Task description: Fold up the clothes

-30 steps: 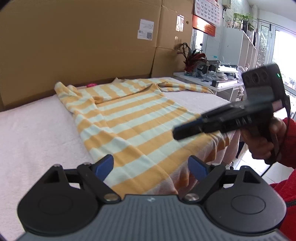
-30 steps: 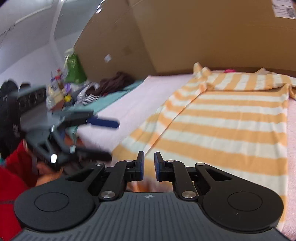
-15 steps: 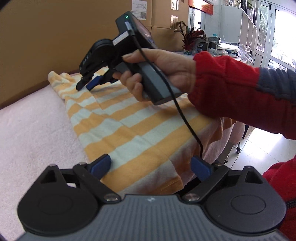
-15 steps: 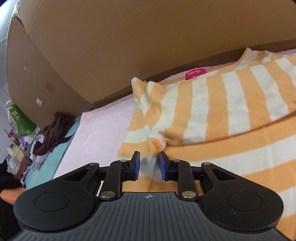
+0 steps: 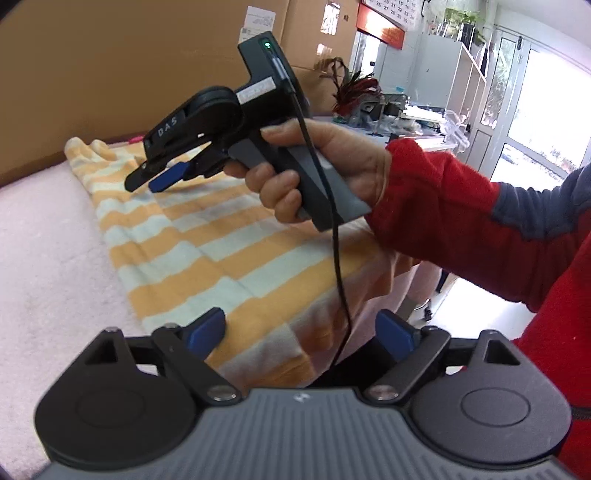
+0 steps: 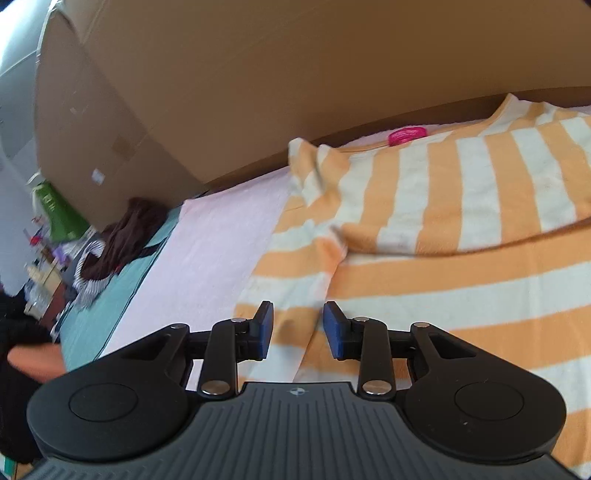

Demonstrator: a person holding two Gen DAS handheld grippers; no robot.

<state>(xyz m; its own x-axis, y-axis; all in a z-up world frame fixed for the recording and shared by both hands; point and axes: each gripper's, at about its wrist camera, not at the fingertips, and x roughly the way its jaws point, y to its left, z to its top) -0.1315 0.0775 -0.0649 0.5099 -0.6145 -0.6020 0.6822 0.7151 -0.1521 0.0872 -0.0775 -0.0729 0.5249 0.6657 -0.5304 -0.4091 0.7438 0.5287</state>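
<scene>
Two grippers hover empty over the striped shirt [image 5: 207, 236]: the left gripper [image 5: 299, 330] gapes wide, the right gripper [image 6: 298, 328], lettered "DAS", is partly open, before labelled cardboard boxes [image 5: 110, 74].

Pink-covered table [image 5: 44, 236] with laundry

A striped orange-and-white garment [image 6: 461, 280] lies flat ahead of both grippers; dark clothes [image 6: 122, 236] are heaped far left.

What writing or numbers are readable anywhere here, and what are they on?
"DAS": white letters on the right gripper, upper finger arm.
White label on the cardboard boxes: too small.
Wall calendar: numbers blurred.
Pink tag by the striped shirt: unreadable.
</scene>
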